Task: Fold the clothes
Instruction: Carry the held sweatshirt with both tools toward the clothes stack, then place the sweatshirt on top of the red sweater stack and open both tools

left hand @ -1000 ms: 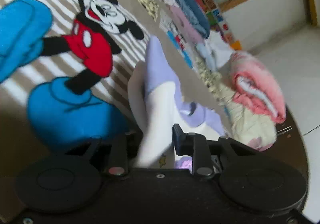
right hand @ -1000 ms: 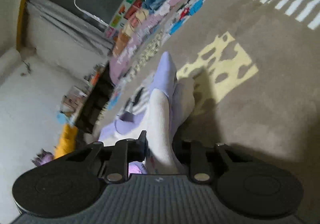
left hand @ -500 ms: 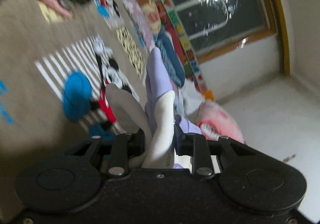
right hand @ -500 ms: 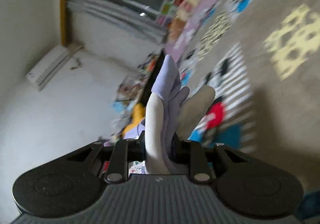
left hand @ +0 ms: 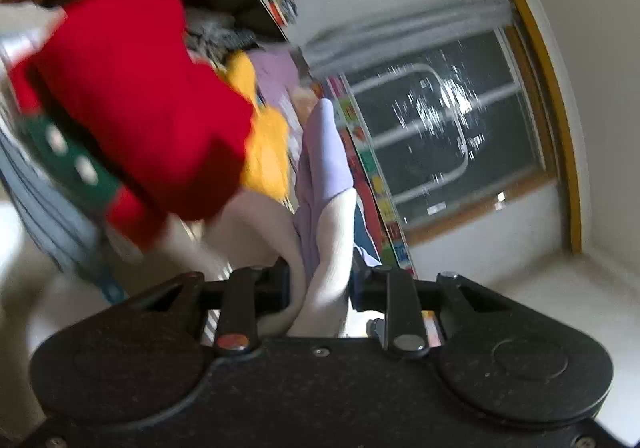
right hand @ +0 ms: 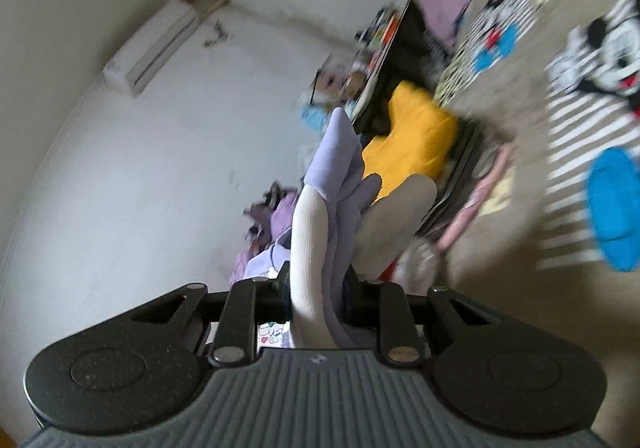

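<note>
Left hand-held gripper (left hand: 318, 282): closed narrow on white-and-lilac garment (left hand: 326, 207), cloth bunched between the two fingers (left hand: 280, 282) and standing up from them, lilac tip farthest out

Right hand-held gripper (right hand: 316, 288): likewise clamped on the white-and-lilac garment (right hand: 320, 224), ribbed white band on the left side of the grip, lilac folds on the right, a pale rounded lobe leaning off to the right

Garment position: pinched in both grippers, raised clear of the patterned rug (right hand: 560, 47); no part seen touching the floor

Left wrist view, other items:
- red cloth (left hand: 136, 119) with a green dotted patch, blurred, near left, overlapping the view of the garment's white part
- yellow cloth (left hand: 268, 151) just beside and behind the lilac tip
- dark window (left hand: 448, 127) with white bars, far right, yellow frame edge along the wall

Right wrist view, other items:
- yellow cloth (right hand: 416, 139) lying far behind the garment, at the rug's edge
- cartoon mouse prints and blue patches across the rug, right side
- wall air conditioner (right hand: 152, 51), upper left, on a white wall
- lilac items (right hand: 280, 215) near the wall, too blurred to identify
</note>
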`<state>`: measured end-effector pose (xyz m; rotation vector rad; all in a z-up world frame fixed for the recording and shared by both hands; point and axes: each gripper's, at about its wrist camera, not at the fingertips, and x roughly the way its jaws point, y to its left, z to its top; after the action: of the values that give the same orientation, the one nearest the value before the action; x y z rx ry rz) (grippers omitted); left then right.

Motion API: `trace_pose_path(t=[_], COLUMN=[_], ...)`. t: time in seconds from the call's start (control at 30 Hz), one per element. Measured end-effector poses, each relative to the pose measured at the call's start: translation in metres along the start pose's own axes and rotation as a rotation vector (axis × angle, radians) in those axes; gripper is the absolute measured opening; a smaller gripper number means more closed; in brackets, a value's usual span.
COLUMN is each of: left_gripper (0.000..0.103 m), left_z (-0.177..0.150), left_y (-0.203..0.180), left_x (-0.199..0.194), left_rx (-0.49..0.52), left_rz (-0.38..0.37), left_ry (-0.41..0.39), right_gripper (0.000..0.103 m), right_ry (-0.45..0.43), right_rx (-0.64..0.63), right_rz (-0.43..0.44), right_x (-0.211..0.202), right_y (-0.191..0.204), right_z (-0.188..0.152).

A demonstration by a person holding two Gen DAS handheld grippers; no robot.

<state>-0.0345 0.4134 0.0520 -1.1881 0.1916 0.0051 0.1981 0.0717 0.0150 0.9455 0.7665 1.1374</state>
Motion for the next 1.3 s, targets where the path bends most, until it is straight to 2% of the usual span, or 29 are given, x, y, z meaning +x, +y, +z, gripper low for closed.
trace_pose_path(t=[0.23, 0.4, 0.47, 0.5, 0.53, 0.57, 0.63, 0.7, 0.73, 0.83, 0.9, 0.97, 1.07, 1.13, 1.2, 1.27, 1.3], left_gripper=[0.024, 0.024, 0.024, 0.024, 0.024, 0.025, 0.028, 0.055, 0.059, 0.064, 0.069, 0.07, 0.078, 0.083, 0.091, 0.101, 0.103], left_z=[0.08, 0.124, 0.135, 0.136, 0.135, 0.133, 0.128, 0.124, 0.123, 0.119, 0.114, 0.107, 0.092, 0.077, 0.061, 0.042, 0.034], left_y=[0.001, 0.013, 0.033, 0.043, 0.053, 0.061, 0.061, 0.058, 0.056, 0.044, 0.032, 0.027, 0.018, 0.014, 0.01, 0.006, 0.004], left_x=[-0.012, -0.008, -0.001, 0.007, 0.018, 0.023, 0.021, 0.018, 0.017, 0.011, 0.005, 0.001, -0.01, -0.019, -0.028, -0.034, -0.035], left_rx=[-0.027, -0.039, -0.048, -0.038, -0.002, 0.024, 0.063, 0.093, 0.101, 0.148, 0.224, 0.289, 0.378, 0.429, 0.474, 0.496, 0.504], left_rz=[-0.007, 0.022, 0.087, 0.136, 0.231, 0.281, 0.246, 0.211, 0.201, 0.239, 0.288, 0.334, 0.409, 0.453, 0.486, 0.502, 0.511], left_ry=[-0.076, -0.125, -0.134, -0.122, -0.087, -0.071, -0.09, -0.109, -0.116, -0.151, -0.172, -0.2, -0.245, -0.268, -0.282, -0.266, -0.251], right_gripper=[0.025, 0.024, 0.025, 0.027, 0.028, 0.033, 0.031, 0.035, 0.036, 0.043, 0.051, 0.052, 0.055, 0.06, 0.074, 0.079, 0.082], right_ry=[0.048, 0.06, 0.044, 0.036, 0.031, 0.038, 0.06, 0.053, 0.047, 0.057, 0.051, 0.045, 0.049, 0.058, 0.076, 0.113, 0.131], right_rx=[0.049, 0.09, 0.099, 0.099, 0.099, 0.085, 0.046, 0.043, 0.044, -0.052, -0.12, -0.159, -0.208, -0.243, -0.28, -0.324, -0.346], right_rz=[0.083, 0.12, 0.11, 0.072, 0.028, -0.024, -0.134, -0.137, -0.13, -0.16, -0.178, -0.178, -0.195, -0.226, -0.266, -0.31, -0.327], right_x=[0.094, 0.15, 0.165, 0.172, 0.179, 0.183, 0.188, 0.183, 0.18, 0.175, 0.163, 0.153, 0.13, 0.121, 0.11, 0.098, 0.092], right_y=[0.03, 0.039, 0.034, 0.027, 0.019, 0.012, 0.0, 0.004, 0.007, 0.025, 0.037, 0.041, 0.046, 0.046, 0.047, 0.05, 0.052], right_z=[0.008, 0.015, 0.015, 0.013, 0.01, 0.006, -0.003, -0.004, -0.004, 0.001, 0.003, 0.003, 0.005, 0.006, 0.003, -0.005, -0.01])
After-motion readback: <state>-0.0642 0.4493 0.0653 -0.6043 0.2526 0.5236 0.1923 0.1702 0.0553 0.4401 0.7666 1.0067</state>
